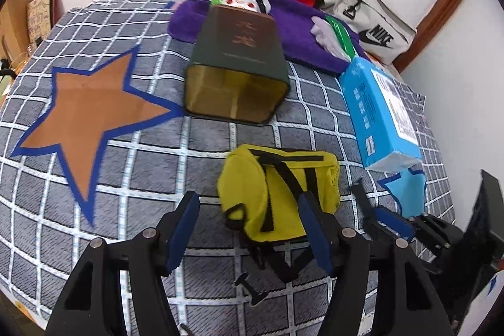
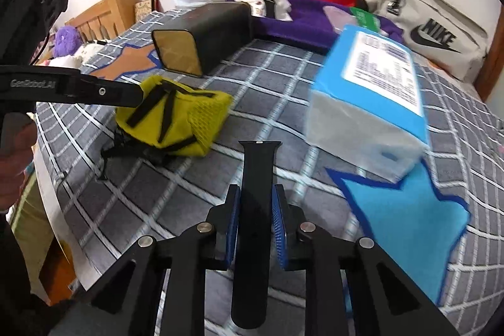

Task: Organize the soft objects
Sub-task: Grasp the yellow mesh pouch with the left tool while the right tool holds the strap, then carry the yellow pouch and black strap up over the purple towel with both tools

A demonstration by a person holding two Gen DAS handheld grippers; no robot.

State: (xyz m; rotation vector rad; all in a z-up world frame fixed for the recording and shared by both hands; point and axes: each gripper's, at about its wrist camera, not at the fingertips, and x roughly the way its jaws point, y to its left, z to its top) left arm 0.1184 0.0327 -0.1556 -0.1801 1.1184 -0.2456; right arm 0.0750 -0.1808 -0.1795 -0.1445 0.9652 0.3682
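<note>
Left tool (image 1: 249, 203):
- Hovering with jaws spread wide and holding nothing, just short of the yellow pouch (image 1: 277, 191).
- Straddling the near edge of the pouch, with one pad to each side; contact not confirmed from either view.

Right tool (image 2: 255, 191):
- Clamping a black strap (image 2: 260, 166) between nearly closed pads, with the strap sticking out forward past the fingertips.
- Hanging above the bed (image 1: 141, 166), between the pouch and the blue tissue pack (image 2: 368, 103).

Locating the task items:
- Pouch lying crumpled on the checked cover, straps trailing toward the camera, near the open mouth of the dark box (image 1: 239, 65) tipped on its side.
- Tissue pack resting with one end over the blue star marker (image 2: 409, 225).
- Brown star marker (image 1: 85, 115) lying bare, well apart to the left.

Judging the step in hand: probably closing the left tool on the pouch while carrying the strap in the right.

Doing it well:
- Lowering the left pads over the bulk of the fabric rather than a loose strap, to avoid lifting a dangling bundle.
- Closing slowly, allowing the soft body to compress before lifting.
- Holding the right grip firm and level, so the smooth strap is not sliding out.
- Routing the two tools well apart, as they are working close together here.
</note>
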